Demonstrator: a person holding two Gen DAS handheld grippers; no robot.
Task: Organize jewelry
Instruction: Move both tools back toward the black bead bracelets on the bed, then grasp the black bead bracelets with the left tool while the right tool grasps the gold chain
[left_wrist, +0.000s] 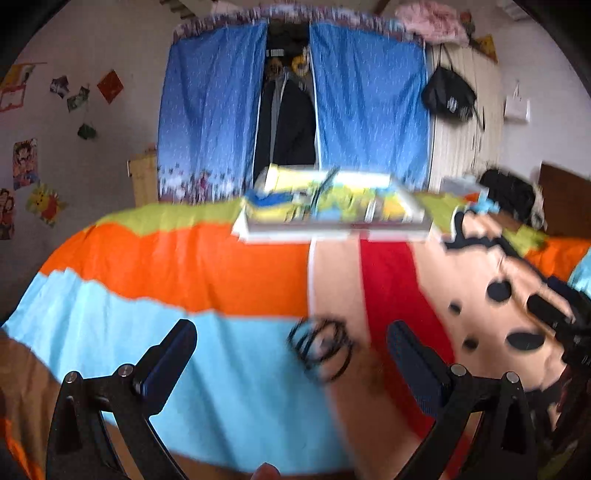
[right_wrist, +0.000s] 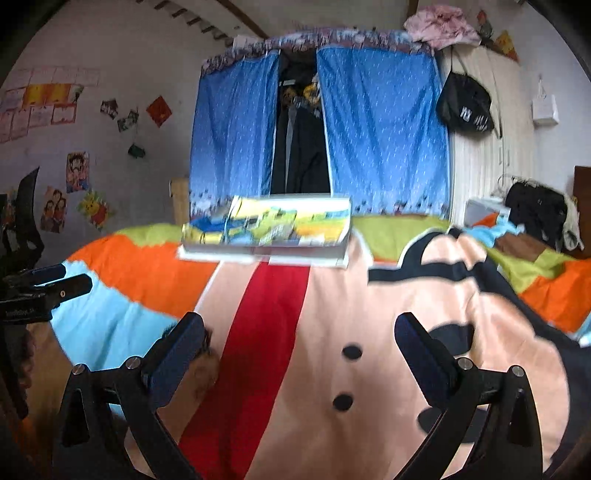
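Looped black bangles (left_wrist: 320, 347) on cloth bedspread (left_wrist: 221, 266).

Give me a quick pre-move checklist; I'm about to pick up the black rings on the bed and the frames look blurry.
1. Left gripper open: ok.
2. Black rings lie between its fingers, not gripped: ok.
3. Right gripper open and empty: ok.
4. Image sharp enough to count the rings: not ok.
5. Colourful box ready at the far side of the blanket: cannot tell, blurred.
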